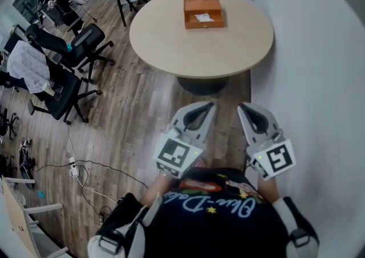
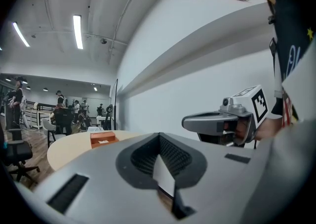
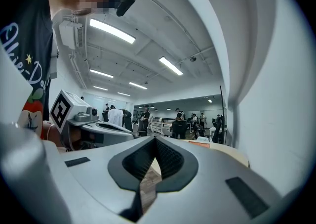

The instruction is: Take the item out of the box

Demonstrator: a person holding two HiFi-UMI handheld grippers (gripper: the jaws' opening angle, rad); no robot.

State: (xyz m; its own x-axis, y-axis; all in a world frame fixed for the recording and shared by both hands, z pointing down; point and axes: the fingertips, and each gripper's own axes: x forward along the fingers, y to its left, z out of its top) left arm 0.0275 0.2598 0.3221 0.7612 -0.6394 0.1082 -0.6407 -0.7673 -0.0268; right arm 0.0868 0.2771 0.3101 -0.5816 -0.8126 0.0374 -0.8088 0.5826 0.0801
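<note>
Orange box (image 1: 203, 13) lies open on the far half of the round table (image 1: 182, 52). A white item (image 1: 204, 17) lies flat inside it. Head view: left gripper (image 1: 208, 106) and right gripper (image 1: 242, 106) hang by my chest, well apart from the table. Step in hand, as I judge it: the approach. Plan: walk up, part one pair of jaws before reaching in, and come down on the item from above. Brace the box wall with the other gripper if the box slides.

Left gripper view: jaws together at the tips, ribbed dark pads round a teardrop gap, nothing in it. The box looks low and shallow on a pale matte tabletop. Probably card or thin wood, so it is light and may shift.

Right gripper view: jaws likewise together and empty. An orange edge of the box shows far off on the table. The item looks thin and papery, so I should take it by an edge.
</note>
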